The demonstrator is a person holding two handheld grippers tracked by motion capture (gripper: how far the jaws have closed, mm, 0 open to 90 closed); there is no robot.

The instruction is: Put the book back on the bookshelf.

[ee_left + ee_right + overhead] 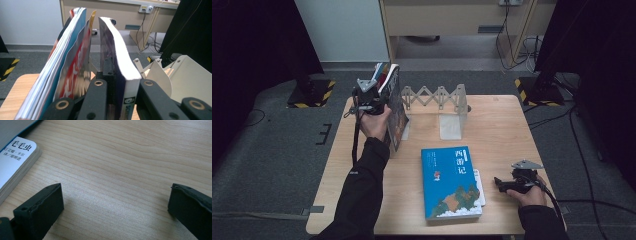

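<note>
Left gripper [379,97]: jaws pinching a thick book [122,75] by its lower edge, holding it upright at ten o'clock on the table [512,130], apparently to stand it in the rack.

Thin books [67,65]: leaning upright just beside the held book on its outer side; they crowd the slot and could be knocked.

Metal book rack [447,107]: at twelve o'clock, folding lattice back with plate ends, just beside the held book.

Right gripper [504,184]: at four o'clock, jaws spread wide over bare wood, holding nothing, seemingly waiting.

Blue book [449,182]: lying flat at six o'clock, near the right gripper.

White book [15,162]: beneath the blue book, its corner jutting out.
</note>
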